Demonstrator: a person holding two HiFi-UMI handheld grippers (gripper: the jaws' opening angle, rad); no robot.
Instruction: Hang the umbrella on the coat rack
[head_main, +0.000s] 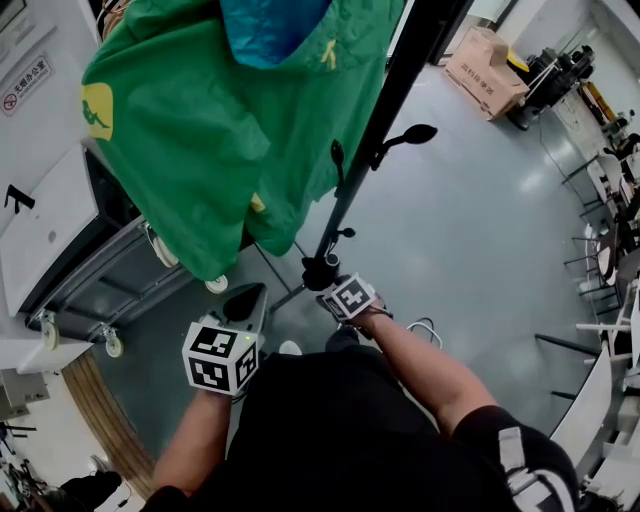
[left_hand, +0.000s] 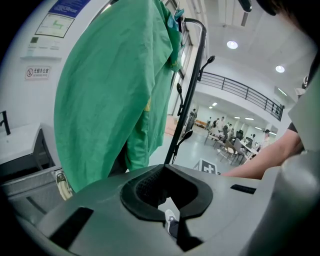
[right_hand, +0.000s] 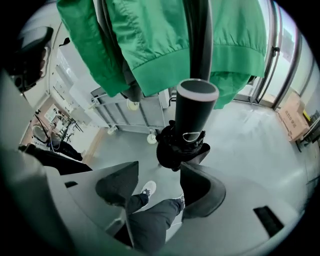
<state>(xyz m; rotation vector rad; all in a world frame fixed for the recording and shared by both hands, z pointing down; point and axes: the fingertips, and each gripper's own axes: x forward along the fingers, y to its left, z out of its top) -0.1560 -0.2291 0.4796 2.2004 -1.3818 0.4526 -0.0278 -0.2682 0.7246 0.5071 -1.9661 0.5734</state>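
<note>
Umbrella (right_hand: 195, 117), black, folded: against the coat rack (right_hand: 200, 35) pole, handle up, below green jacket (right_hand: 150, 45). Right gripper (right_hand: 159, 176) jaws spread, empty, just short of it. Left gripper (left_hand: 167, 192) jaws together, empty. Strap loop is legible only in the right gripper view; the head view shows a dark lump.

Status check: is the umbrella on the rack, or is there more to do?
Mostly done, it seems: the black folded umbrella with the grey-capped handle appears to hang beside the black coat rack pole, under the green jacket; the hook that bears it is not visible. In hand: nothing. The right gripper is open, just short of the handle; the left gripper is shut and empty. Left: confirm it holds, then withdraw.
</note>
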